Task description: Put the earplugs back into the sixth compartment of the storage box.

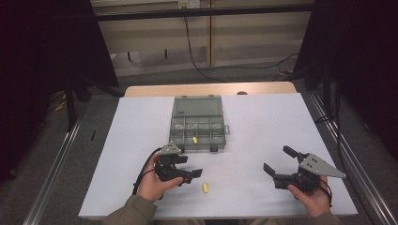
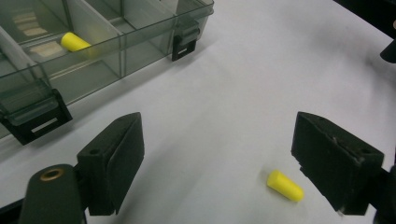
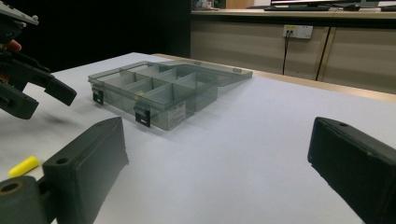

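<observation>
Yellow foam marks the job: a small earplug (image 1: 205,188) lies loose on the white worktop (image 1: 263,126), just beside the left claw (image 1: 187,174), which hangs above it with its jaws wide and nothing between them. In the left gripper view the earplug (image 2: 285,185) sits close to one jaw, off centre, so the claw would do well to shift sideways until the piece lies midway between the pads, then come down low and close gently, since soft foam is likely to squash or roll away under a lopsided squeeze. A second yellow earplug (image 1: 195,139) already rests in a near compartment of the clear grey organiser box (image 1: 197,123), whose lid lies open and flat on the far side, which suggests where the loose one is meant to go.

The right claw (image 1: 277,165) is held well apart at the right side of the worktop, its jaws spread wide and empty, out of the way.

Room is generous. Bare worktop surrounds the earplug on every side, and the near edge of the worktop is close but not crowding it. The box's front wall and its two dark latches (image 2: 184,42) stand between the loose earplug and the compartments, so the carry should probably lift clear over that rim rather than slide in.
</observation>
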### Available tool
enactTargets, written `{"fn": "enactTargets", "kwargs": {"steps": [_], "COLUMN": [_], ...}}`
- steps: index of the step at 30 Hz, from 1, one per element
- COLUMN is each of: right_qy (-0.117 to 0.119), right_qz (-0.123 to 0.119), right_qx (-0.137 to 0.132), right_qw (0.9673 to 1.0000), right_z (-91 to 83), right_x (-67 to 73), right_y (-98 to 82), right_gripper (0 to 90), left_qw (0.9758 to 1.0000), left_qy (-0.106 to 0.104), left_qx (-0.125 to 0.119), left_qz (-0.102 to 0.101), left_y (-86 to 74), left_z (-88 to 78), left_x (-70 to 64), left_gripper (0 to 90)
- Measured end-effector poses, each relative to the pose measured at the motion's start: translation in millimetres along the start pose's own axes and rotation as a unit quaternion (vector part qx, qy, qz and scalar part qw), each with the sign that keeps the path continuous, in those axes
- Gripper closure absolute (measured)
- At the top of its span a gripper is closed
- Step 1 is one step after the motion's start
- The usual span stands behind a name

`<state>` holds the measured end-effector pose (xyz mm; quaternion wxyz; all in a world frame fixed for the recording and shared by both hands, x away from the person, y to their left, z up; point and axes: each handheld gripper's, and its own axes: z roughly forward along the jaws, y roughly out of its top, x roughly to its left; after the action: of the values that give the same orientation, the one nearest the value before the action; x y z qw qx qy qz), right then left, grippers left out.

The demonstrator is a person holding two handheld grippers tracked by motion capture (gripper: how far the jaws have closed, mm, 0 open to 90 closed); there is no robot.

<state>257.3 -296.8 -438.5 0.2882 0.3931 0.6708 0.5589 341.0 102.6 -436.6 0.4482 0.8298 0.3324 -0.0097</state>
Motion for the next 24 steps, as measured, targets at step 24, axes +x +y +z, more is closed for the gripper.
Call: {"fn": "enactTargets", "kwargs": {"steps": [24], "right_qy": [-0.001], "right_qz": [0.0], "right_qx": [0.0], "right_qw": [1.0], "right_z": [-0.4], "right_x": [-0.2], "right_y": [0.7], "right_gripper": [4.0], "left_qw": [0.999], "left_qy": [-0.028], "left_qx": [0.015], "left_qz": [0.032], "left_y": [-6.6], "left_z": [8.1], "left_x": [-10.1], "left_gripper": [38.2]}}
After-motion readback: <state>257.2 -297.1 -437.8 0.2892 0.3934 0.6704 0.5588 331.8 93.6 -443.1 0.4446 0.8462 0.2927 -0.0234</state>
